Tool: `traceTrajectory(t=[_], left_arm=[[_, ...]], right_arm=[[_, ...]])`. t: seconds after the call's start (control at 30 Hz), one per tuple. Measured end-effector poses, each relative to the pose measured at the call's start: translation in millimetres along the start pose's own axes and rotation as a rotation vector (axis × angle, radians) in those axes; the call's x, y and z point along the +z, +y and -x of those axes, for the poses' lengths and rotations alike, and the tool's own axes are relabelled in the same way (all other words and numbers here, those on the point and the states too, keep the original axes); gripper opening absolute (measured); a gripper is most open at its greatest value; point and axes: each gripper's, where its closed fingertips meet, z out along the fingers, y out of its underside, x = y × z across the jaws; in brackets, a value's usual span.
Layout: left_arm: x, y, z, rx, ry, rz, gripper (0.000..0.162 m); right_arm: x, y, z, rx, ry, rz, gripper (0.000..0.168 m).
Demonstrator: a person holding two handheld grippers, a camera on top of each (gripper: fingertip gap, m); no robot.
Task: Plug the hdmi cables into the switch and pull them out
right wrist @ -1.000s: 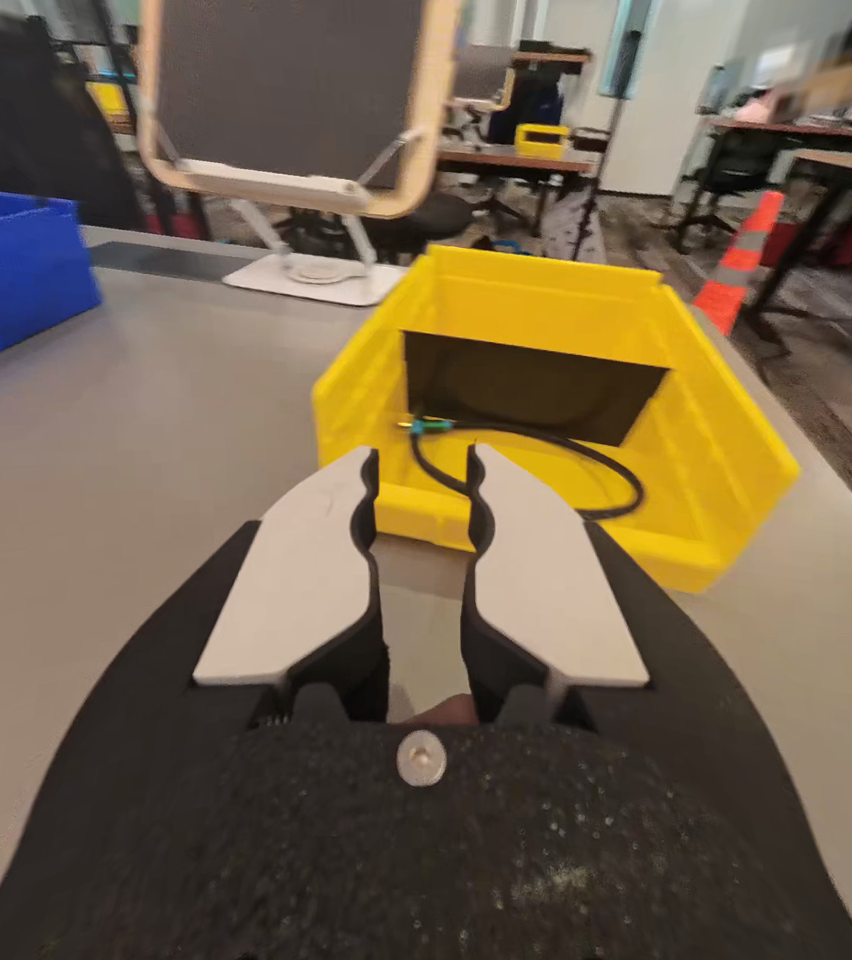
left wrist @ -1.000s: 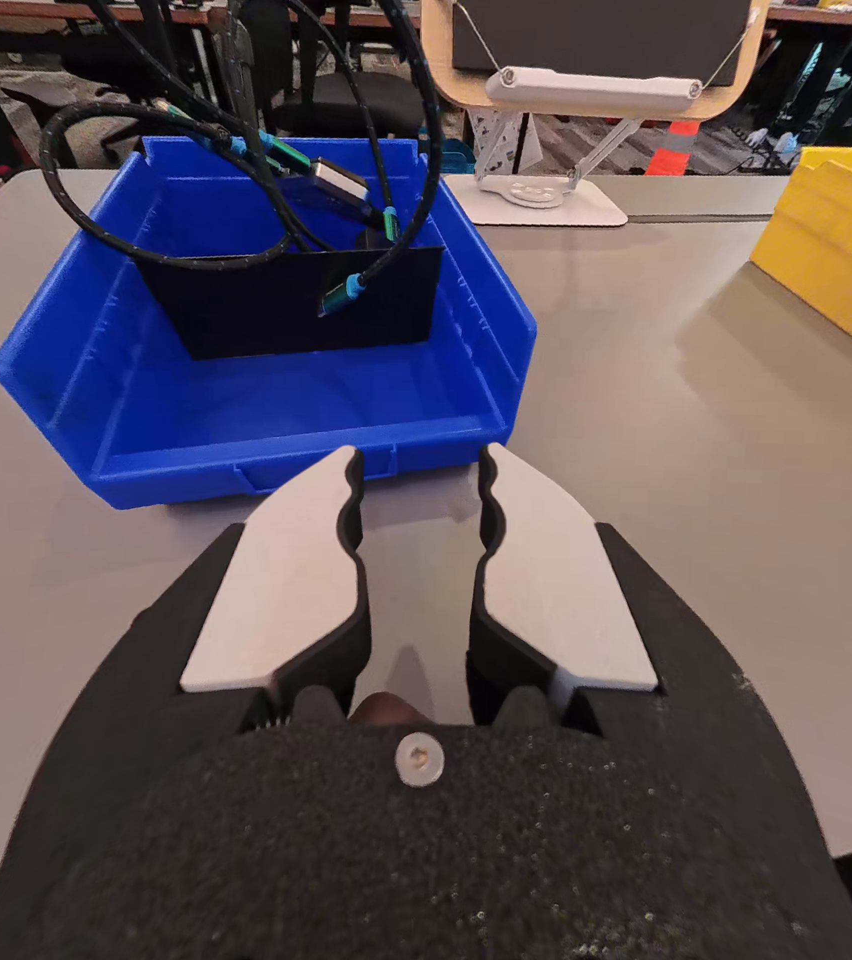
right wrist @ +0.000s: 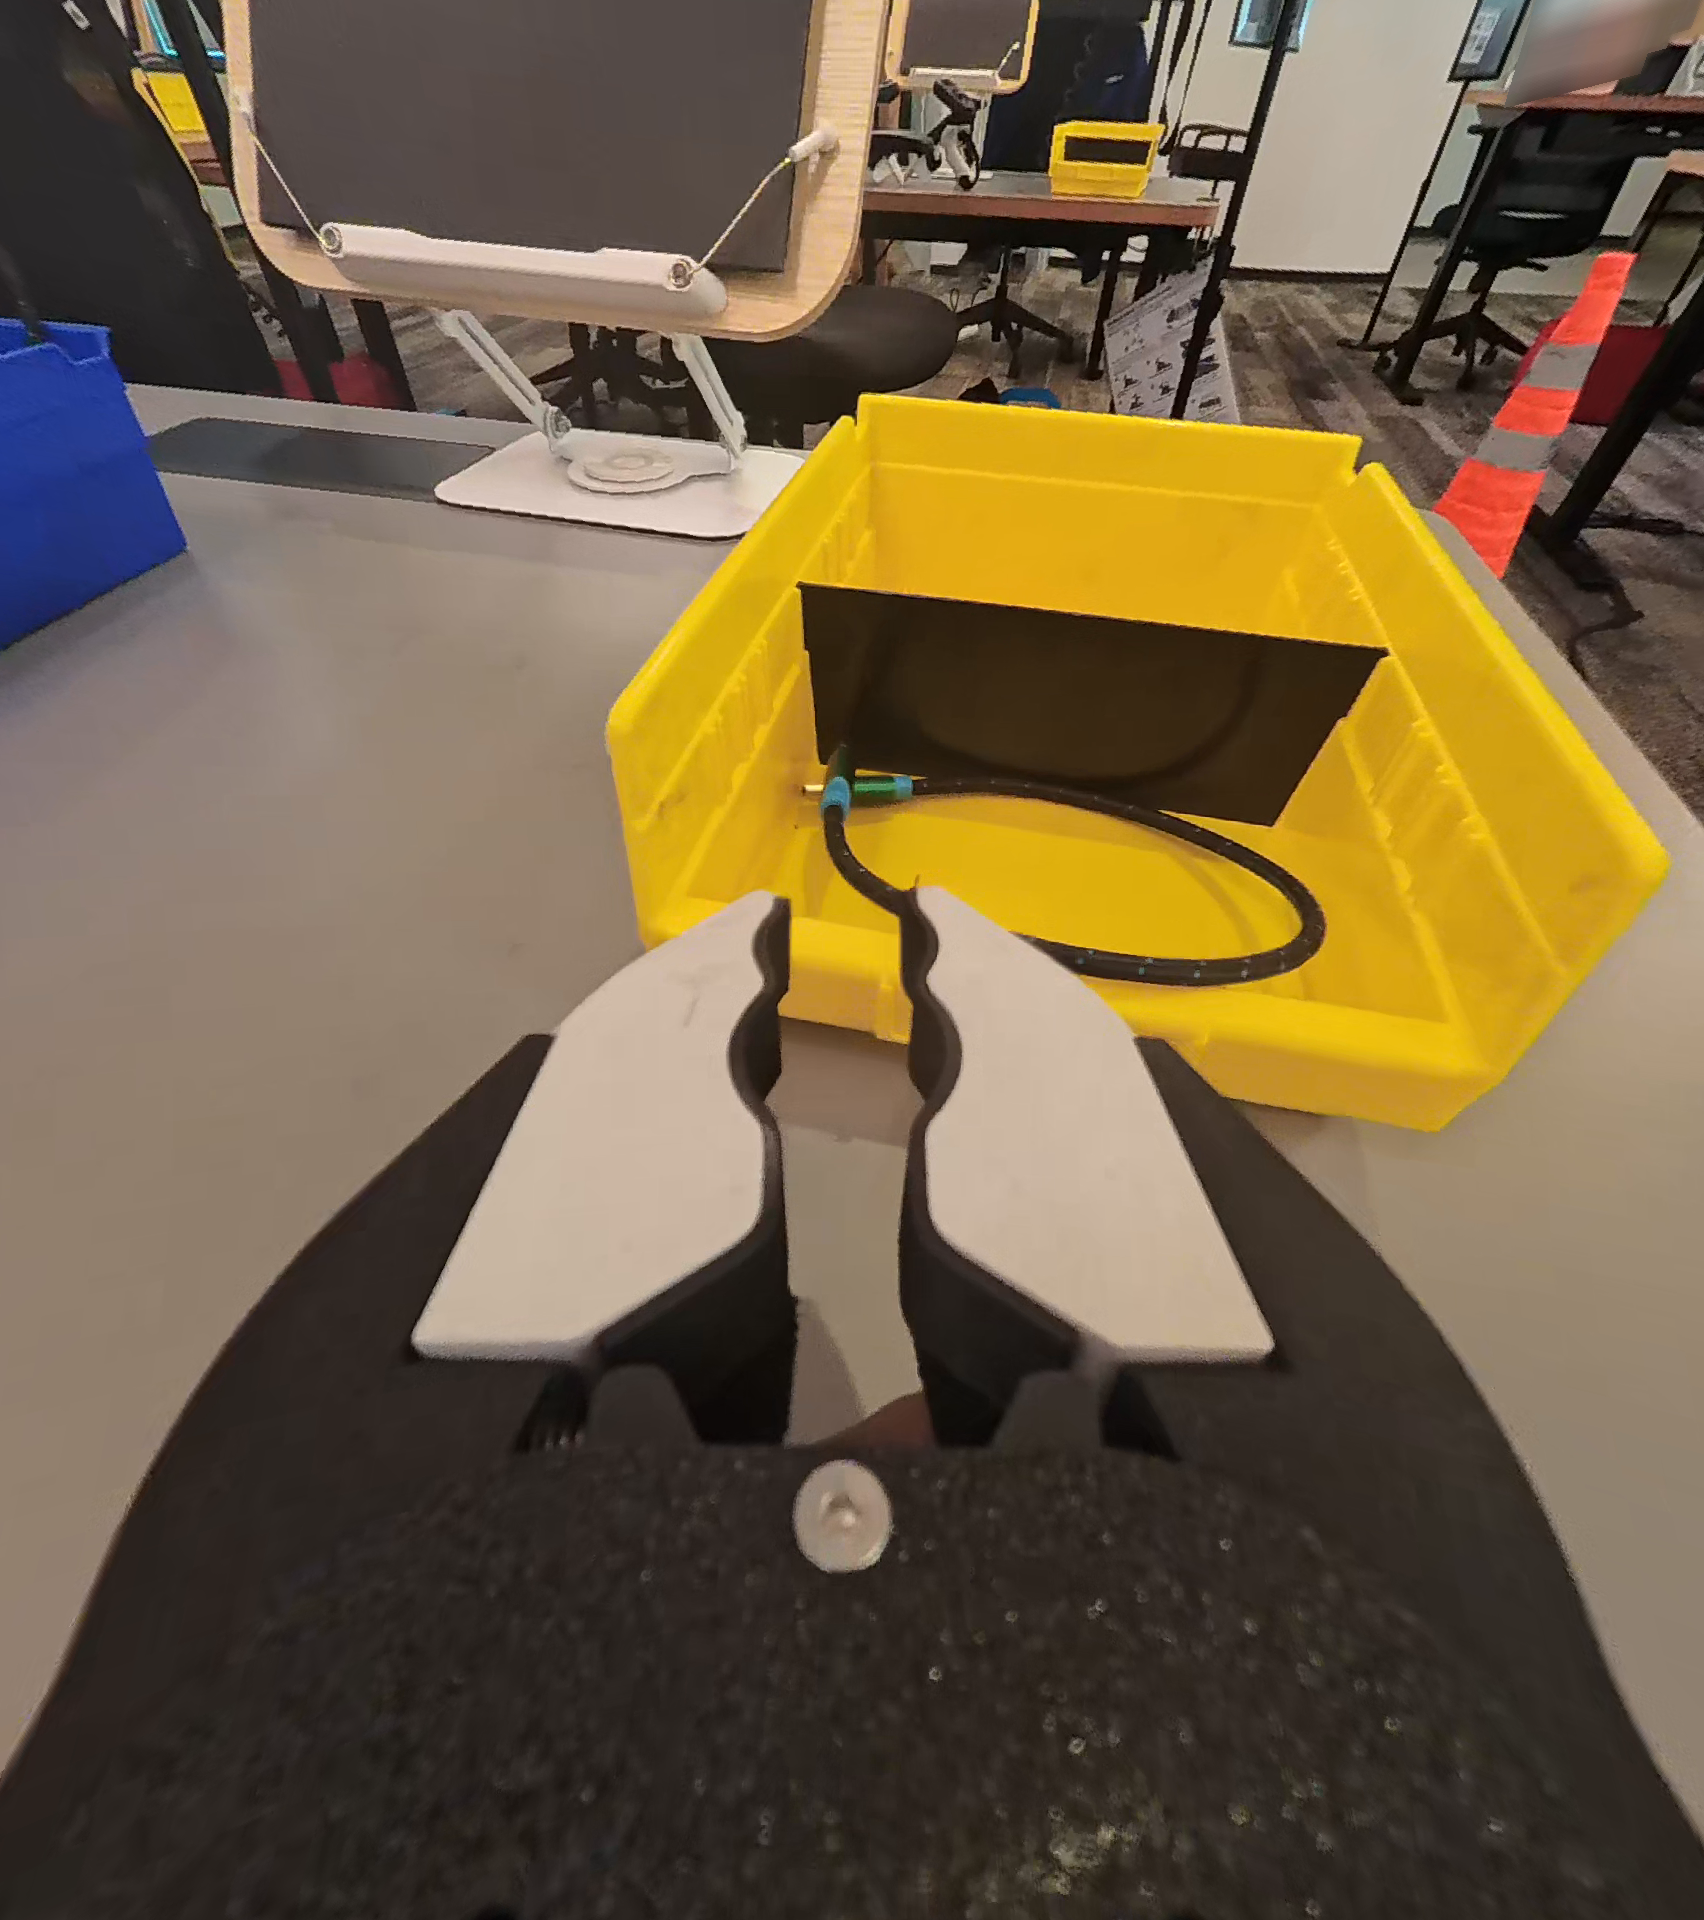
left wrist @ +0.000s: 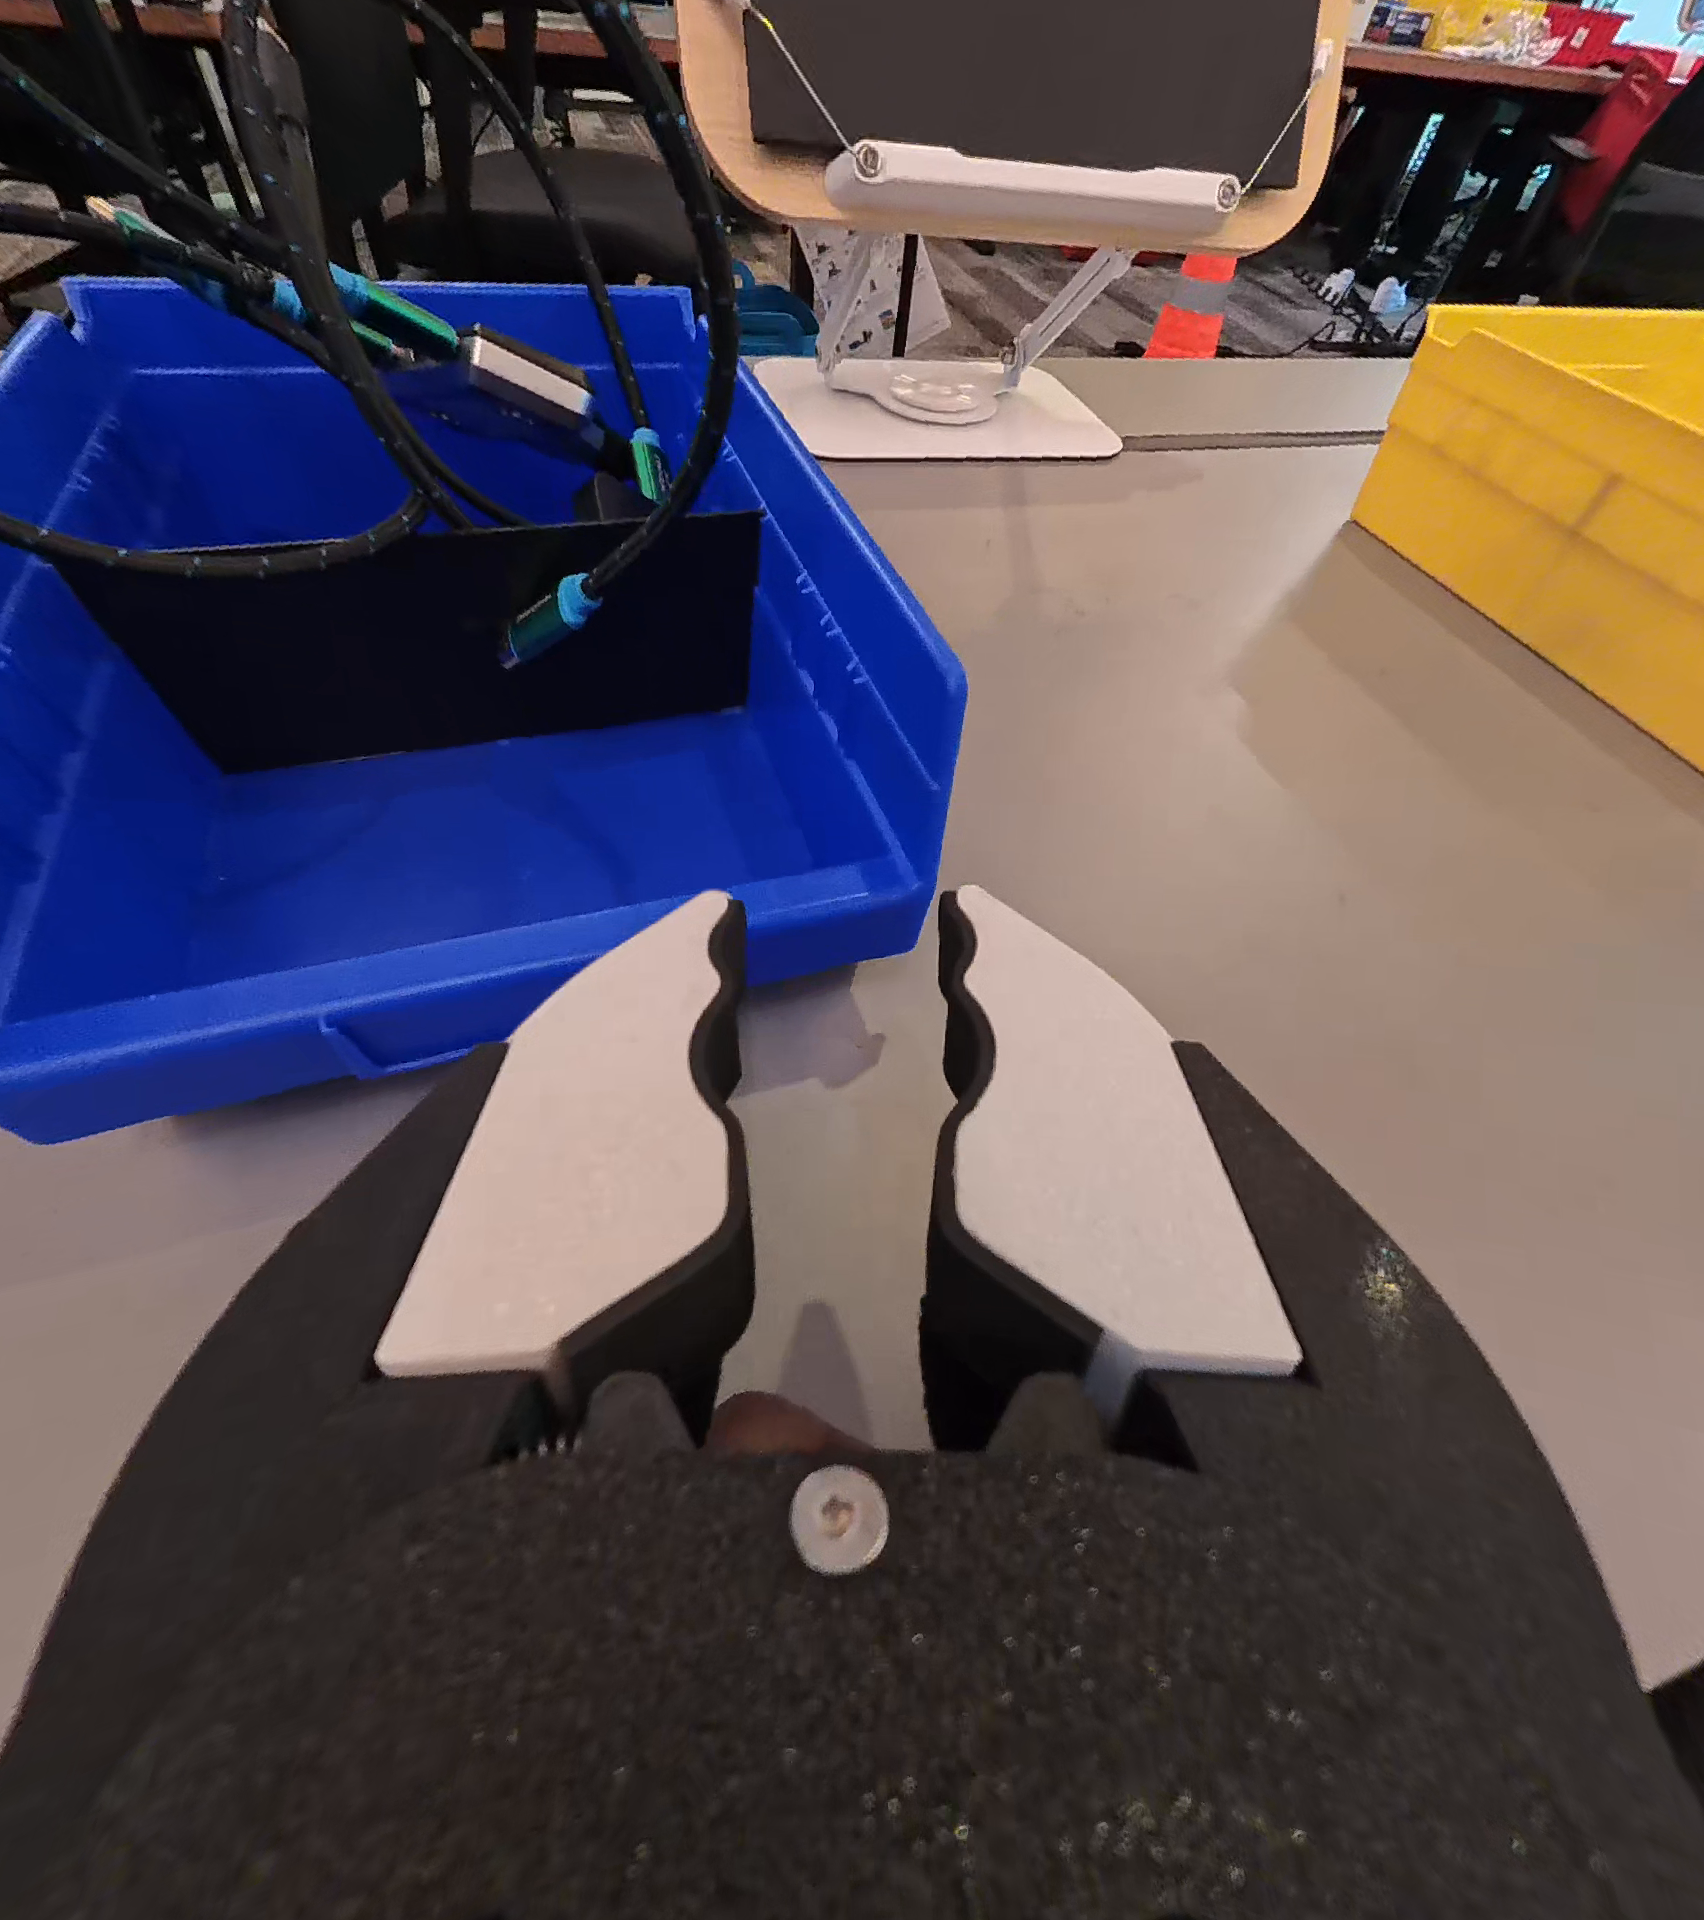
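Two wrist cameras, low over the table (left wrist: 1243,831)
Left faces the blue bin (left wrist: 827,644), right the yellow bin (right wrist: 1087,457) (both share the far-edge stand (right wrist: 619,488)).

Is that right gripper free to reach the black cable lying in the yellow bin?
Probably yes: the right gripper is open and empty, the yellow bin has no lid, and the cable lies uncovered in front of the black divider.
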Motion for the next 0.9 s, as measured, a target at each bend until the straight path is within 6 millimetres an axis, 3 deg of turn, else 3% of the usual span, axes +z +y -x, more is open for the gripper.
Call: traceTrajectory(t=[0.2, 0.37, 0.5, 0.73, 0.83, 0.9], left_arm=[[4.1, 10.9, 1.2, -0.025, 0.040, 0.073, 0.041], [-4.5, -11.1, -4.0, 0.003, 0.135, 0.057, 0.042], [-12.8, -51.8, -2.0, 0.091, 0.195, 0.058, 0.046], [1.8, -160.8, 40.8, 0.546, -0.011, 0.093, 0.046], [14.9, -182.3, 65.3, 0.560, -0.057, 0.128, 0.046], [25.4, -184.5, 85.0, 0.523, -0.059, 0.165, 0.049]], right_arm=[[4.8, 1.9, 13.2, 0.024, -0.053, 0.015, 0.020], [7.9, 1.3, 23.7, -0.060, -0.073, 0.008, 0.021], [12.8, 4.0, 29.1, -0.147, -0.065, 0.013, 0.021], [14.8, 4.8, 32.1, -0.093, -0.099, 0.026, 0.022], [13.1, 4.1, 31.5, -0.070, -0.104, 0.023, 0.022], [12.5, 4.9, 31.5, -0.065, -0.107, 0.025, 0.022]])
